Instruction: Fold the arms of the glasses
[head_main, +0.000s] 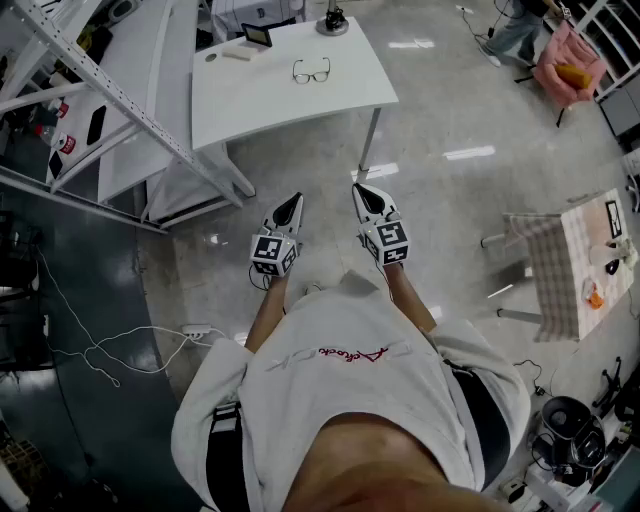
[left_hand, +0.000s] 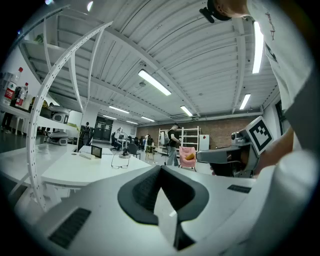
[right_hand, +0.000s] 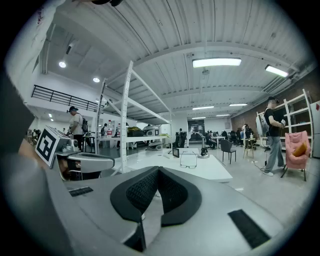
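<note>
We hold the left gripper (head_main: 292, 204) and the right gripper (head_main: 362, 191) side by side in front of our chest, well short of the white table (head_main: 250, 105). Each one's jaws are pressed together and carry nothing. The glasses (head_main: 311, 72) rest on the table's right half, about midway between its far and near edges and closer to the right edge than to the left. As far as we can make out, their lenses face us and their arms are opened out toward the far edge. A small screen (head_main: 257, 36) stands at the far edge, with a flat white piece (head_main: 238, 53) just beside it toward the far left corner. A round-based stand (head_main: 333, 22) sits near the far right corner, behind the glasses. Between our grippers and the glasses lie a stretch of shiny floor (head_main: 430, 200), the table's near edge and the table leg (head_main: 368, 145) under its near right corner. A metal rack (head_main: 100, 90) slants past the table's left edge and reaches toward its near left corner. To our left a cable (head_main: 100, 345) loops across the darker floor to a power strip (head_main: 195, 331). To our right stands another table under a checked cloth (head_main: 550, 270). Beyond it are a pink chair (head_main: 566, 68) and a person (head_main: 515, 30) at the far right.
</note>
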